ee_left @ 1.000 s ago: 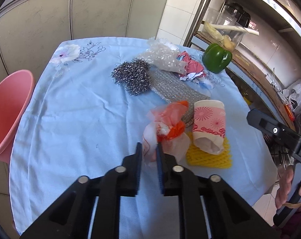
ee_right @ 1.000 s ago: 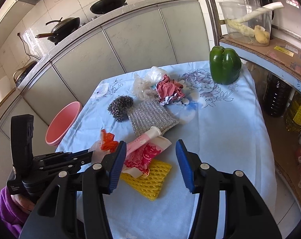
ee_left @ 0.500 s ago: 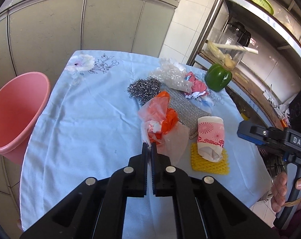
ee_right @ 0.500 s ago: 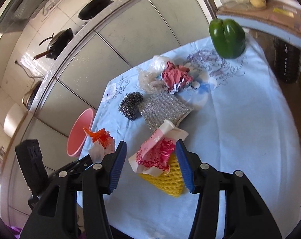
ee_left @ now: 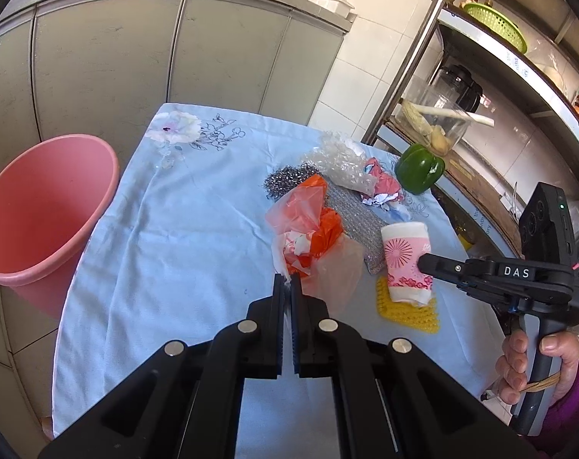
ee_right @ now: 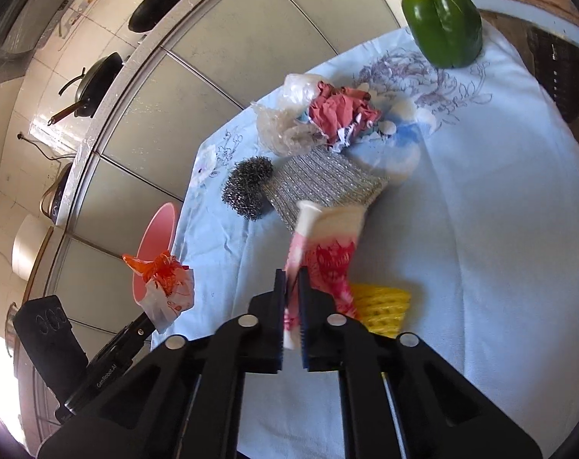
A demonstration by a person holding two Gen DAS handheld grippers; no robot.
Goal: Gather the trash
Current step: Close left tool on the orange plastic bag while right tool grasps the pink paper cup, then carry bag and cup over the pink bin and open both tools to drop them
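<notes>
- Left wrist view: the left gripper stays clenched on the orange and white plastic bag, now lifted off the blue tablecloth; the pink bin has come nearer.
- Right wrist view: the right gripper has just closed, grasping the crushed pink paper cup over the yellow foam net.

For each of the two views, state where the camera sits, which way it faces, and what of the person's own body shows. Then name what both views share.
Left wrist: behind the left gripper, angled down at the orange bag it pinches; a hand shows.
Right wrist: behind the right gripper, angled down at the paper cup it clamps; no body visible.
Shared: cup, bag, green pepper, pink bin.
</notes>
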